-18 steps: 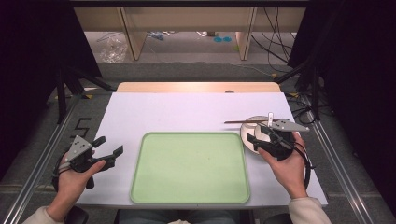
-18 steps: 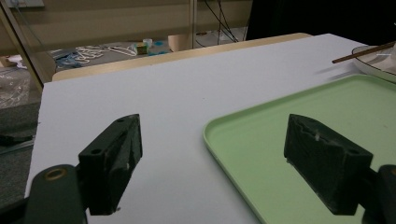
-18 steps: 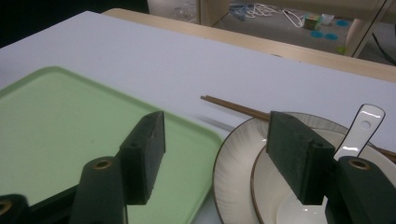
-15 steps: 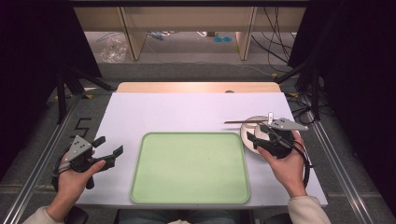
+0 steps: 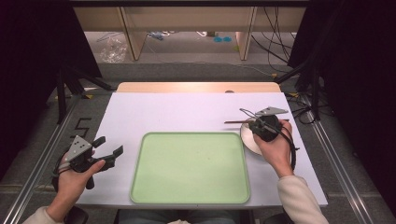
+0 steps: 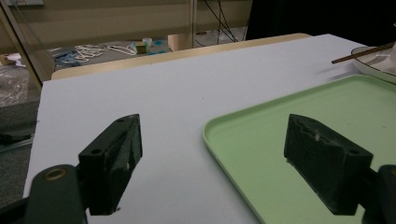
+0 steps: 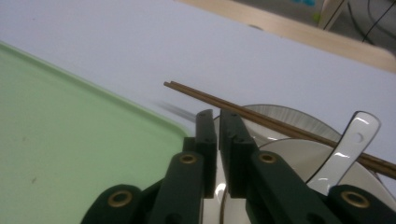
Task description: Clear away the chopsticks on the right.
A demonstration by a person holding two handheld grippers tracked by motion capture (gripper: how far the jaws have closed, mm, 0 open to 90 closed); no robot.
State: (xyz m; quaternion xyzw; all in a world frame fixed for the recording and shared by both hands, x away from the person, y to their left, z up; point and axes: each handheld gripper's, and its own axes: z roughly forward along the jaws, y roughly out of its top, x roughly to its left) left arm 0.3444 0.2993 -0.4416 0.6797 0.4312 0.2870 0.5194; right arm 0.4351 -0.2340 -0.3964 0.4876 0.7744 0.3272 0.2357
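Tongs first, high view: left tongs (image 5: pixel 108 148) spread, idle beside the empty pale green plastic tray (image 5: pixel 190 168); right tongs (image 5: pixel 252 125) pinch the round white plate (image 5: pixel 247 140) just right of the tray.

Left gripper view: empty, ready.

Right gripper view: pressed together on the plate's rim, probably to move it; brown wooden chopsticks (image 7: pixel 261 115) lie across it, tips toward the tray, beside a white spoon (image 7: pixel 343 154).

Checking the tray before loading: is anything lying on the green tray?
No, the green tray lies bare in the high view; the chopsticks rest on the plate beside it.
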